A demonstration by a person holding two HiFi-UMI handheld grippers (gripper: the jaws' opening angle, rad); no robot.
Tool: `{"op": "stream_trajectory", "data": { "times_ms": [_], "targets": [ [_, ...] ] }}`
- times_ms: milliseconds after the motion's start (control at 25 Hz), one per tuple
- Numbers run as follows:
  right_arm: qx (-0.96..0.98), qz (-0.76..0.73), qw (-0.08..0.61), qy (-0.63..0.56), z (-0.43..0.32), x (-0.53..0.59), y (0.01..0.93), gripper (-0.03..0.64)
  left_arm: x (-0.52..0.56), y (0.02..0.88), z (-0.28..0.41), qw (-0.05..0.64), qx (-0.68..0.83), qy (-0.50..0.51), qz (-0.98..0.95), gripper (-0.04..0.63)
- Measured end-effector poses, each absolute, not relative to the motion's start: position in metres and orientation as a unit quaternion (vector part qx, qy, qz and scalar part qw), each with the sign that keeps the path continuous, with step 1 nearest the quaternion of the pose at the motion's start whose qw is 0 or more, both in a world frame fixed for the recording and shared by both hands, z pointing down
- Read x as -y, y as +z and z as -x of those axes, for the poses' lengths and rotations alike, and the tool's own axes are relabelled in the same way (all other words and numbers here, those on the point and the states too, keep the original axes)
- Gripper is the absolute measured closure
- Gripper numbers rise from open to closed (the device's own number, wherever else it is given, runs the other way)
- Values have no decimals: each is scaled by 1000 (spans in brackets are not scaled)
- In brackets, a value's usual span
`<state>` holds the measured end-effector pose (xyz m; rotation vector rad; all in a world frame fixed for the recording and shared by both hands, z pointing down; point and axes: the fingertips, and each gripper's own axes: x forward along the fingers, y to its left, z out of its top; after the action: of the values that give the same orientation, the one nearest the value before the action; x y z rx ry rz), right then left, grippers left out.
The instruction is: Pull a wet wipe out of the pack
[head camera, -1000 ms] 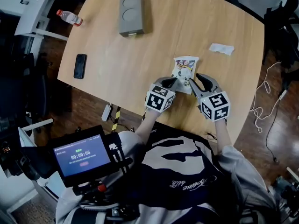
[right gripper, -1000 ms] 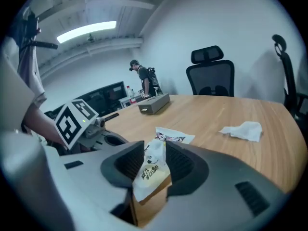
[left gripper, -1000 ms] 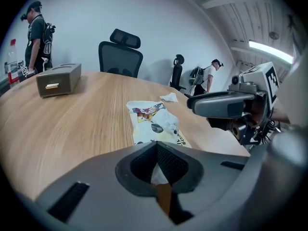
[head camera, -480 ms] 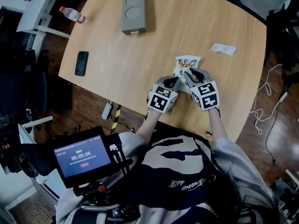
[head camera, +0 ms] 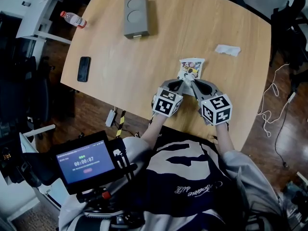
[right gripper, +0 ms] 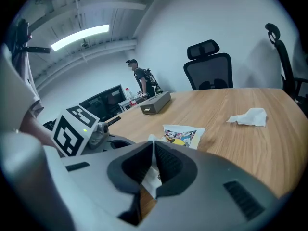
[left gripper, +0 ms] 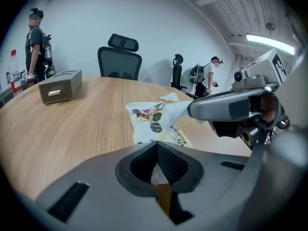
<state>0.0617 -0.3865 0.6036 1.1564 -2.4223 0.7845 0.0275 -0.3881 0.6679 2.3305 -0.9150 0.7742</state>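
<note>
Left hand-held gripper point(head camera: 178, 84) clamps the pack point(head camera: 195, 64), which lies lengthwise away.

The right tongs point(right gripper: 153, 146) have just been closing, and their dark pads pinch a white wet wipe point(right gripper: 150, 181) between them. Just beyond the tips, the cartoon-printed wet-wipe pack point(right gripper: 182, 135) lies flat on the wooden worktop point(right gripper: 231, 143) — a crumpled white tissue point(right gripper: 250, 117) well apart to its right, a grey box point(right gripper: 155, 102) farther back.

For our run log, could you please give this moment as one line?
left gripper: shut on pack edge | right gripper: fingers just closed on wet wipe | wet wipe: partly out
</note>
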Motion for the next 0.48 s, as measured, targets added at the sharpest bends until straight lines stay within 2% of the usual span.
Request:
{"op": "stream_trajectory", "data": {
  "times_ms": [480],
  "targets": [
    [851,-425,139,275,-81,344,569,607,390,673,-28,250,325,286,-866,592]
  ]
}}
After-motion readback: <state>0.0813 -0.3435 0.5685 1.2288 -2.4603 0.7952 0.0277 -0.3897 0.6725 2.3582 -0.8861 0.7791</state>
